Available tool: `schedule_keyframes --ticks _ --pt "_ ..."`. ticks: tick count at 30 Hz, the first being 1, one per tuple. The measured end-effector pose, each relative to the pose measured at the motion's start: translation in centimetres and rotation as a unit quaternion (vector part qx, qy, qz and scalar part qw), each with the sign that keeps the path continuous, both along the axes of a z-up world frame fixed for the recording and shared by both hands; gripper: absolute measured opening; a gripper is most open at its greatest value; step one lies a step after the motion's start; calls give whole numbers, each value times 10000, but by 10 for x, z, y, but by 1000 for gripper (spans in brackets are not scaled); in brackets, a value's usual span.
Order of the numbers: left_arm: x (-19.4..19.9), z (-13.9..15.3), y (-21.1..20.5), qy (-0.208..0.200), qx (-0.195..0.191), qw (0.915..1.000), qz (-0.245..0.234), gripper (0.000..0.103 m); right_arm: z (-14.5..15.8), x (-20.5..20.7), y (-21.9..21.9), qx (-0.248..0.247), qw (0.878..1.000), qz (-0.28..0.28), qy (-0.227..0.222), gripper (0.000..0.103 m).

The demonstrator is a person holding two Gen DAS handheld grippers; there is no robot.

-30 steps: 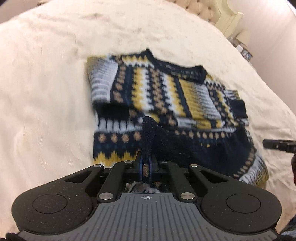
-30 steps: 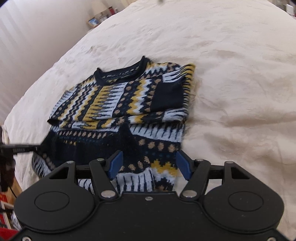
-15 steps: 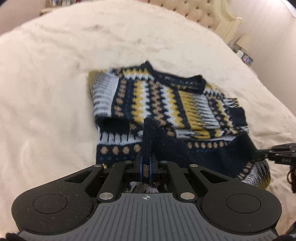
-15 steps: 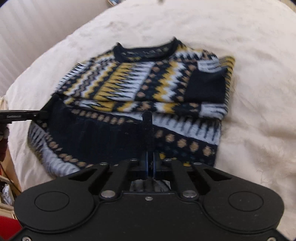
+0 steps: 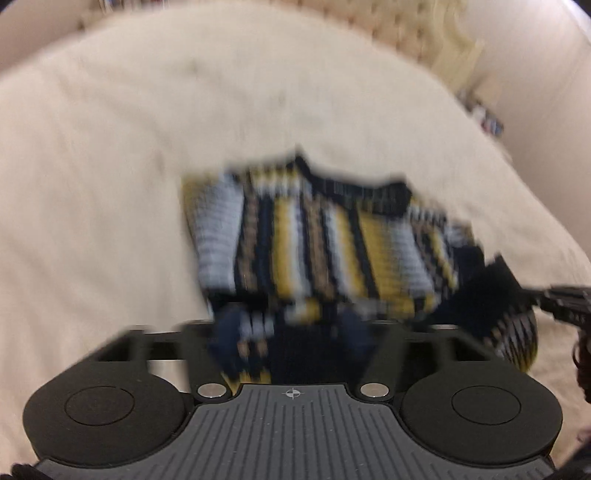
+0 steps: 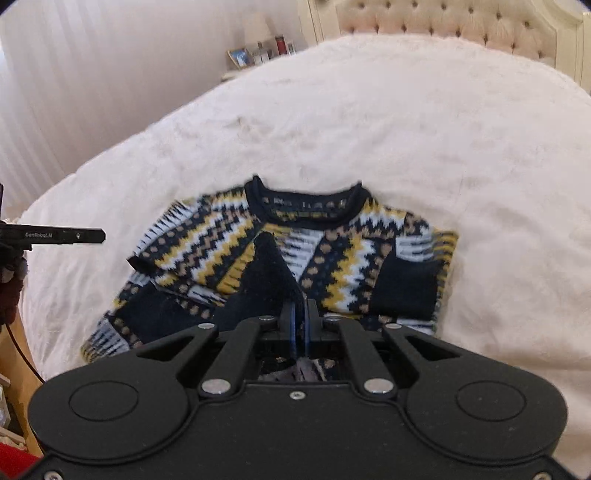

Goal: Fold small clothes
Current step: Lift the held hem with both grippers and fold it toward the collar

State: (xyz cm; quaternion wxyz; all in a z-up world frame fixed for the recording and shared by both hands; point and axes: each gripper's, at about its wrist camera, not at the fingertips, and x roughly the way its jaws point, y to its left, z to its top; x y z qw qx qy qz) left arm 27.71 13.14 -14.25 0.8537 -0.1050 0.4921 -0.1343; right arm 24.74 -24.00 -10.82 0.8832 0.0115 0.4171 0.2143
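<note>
**Sweater hem lifted on the right, let go on the left**

Left wrist view: the picture is badly blurred. The left tool (image 5: 291, 328) has just been opening and its fingers stand spread, with the near hem of the patterned sweater (image 5: 325, 240) lying between them, not pinched. The sweater rests on the cream bed (image 5: 110, 166). At the right edge the right tool (image 5: 565, 295) grips a dark corner of the hem.

Right wrist view: the right tool (image 6: 300, 325) is pressed together on a raised dark fold of the sweater (image 6: 332, 258), neckline toward the headboard (image 6: 443, 26). The left tool (image 6: 55, 235) shows at the left edge.
</note>
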Motion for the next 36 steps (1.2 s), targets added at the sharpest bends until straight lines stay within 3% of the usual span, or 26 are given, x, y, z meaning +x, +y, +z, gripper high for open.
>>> schedule_keyframes --ticks 3,5,9,12,19,21,23,25,26,32,36 --pt "-3 -28 -8 461 155 9984 -271 71 -18 1 -2 65 9994 -154 286 11" --pt "-7 -40 -16 550 310 9968 -495 71 -26 -1 -3 55 9989 -237 405 11" --pt "-16 -45 -29 335 394 9958 -759 68 -34 -8 -8 65 9976 -371 582 12" --pt "-19 -44 -36 170 400 9955 -845 60 -37 -11 -13 111 9968 -450 657 12" --pt "-8 -58 -35 477 223 9947 -887 59 -60 2 -19 174 9937 -431 1017 23" --pt "-9 -61 -34 505 113 9951 -842 52 -71 8 -21 263 9919 -394 1178 55" --pt "-12 -62 -30 531 -22 9954 -797 10 -79 10 -20 294 9910 -271 1281 59" --pt "-17 -59 -28 443 -75 9965 -708 10 -82 10 -18 327 9900 -176 1358 46" --pt "-22 -54 -28 313 -24 9972 -672 9 -81 9 -17 330 9899 -156 1372 15" --pt "-46 12 -28 -618 354 9956 -613 9 -36 -21 -6 319 9972 86 671 12" --pt "-30 55 -27 -1171 323 9911 -546 9 6 -25 -9 429 9990 -18 85 12"
